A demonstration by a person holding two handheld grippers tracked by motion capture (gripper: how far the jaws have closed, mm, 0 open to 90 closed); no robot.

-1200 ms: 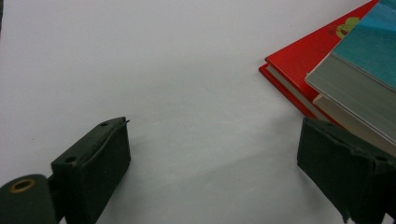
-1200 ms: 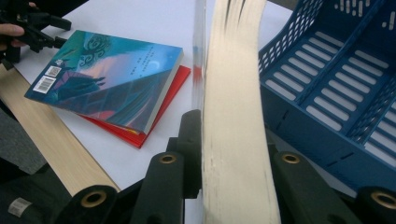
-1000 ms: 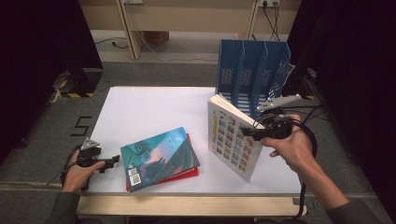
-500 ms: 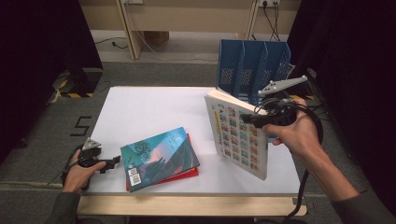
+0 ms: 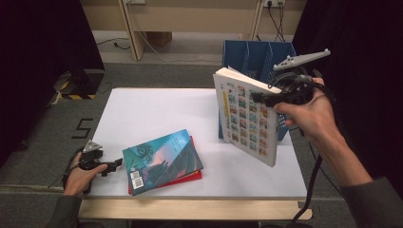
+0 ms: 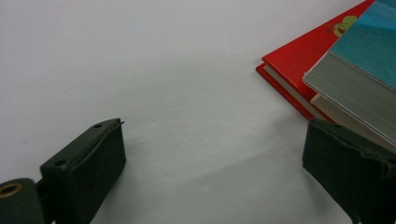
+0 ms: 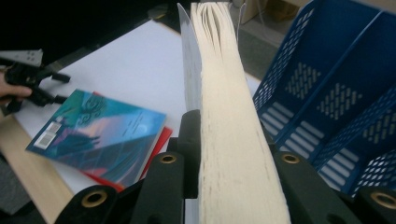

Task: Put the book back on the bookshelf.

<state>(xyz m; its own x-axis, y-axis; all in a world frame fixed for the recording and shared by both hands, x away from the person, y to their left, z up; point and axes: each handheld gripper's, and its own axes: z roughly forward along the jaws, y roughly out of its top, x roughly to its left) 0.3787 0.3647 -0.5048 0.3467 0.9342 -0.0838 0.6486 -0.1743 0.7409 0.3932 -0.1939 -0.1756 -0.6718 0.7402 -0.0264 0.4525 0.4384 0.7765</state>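
Note:
My right gripper [image 5: 260, 98] is shut on a thick white book with a picture-grid cover [image 5: 244, 118], held tilted in the air in front of the blue file rack [image 5: 252, 59]. Its cream page edges [image 7: 231, 140] run up between the jaws. A teal book [image 5: 162, 158] lies on a red book [image 5: 192, 176] at the table's front. My left gripper [image 5: 116, 165] rests open on the table just left of that stack. In the left gripper view, the stack's corner [image 6: 327, 79] lies just beyond the right jaw.
The blue file rack [image 7: 327, 93] has several upright slots and stands at the table's back right. The white table [image 5: 152, 111] ends in a wooden front edge [image 5: 190, 209]. The floor around it is grey, with dark curtains at both sides.
My right gripper has lifted the white book off the table and carried it up and right, toward the rack. The left gripper has stayed still.

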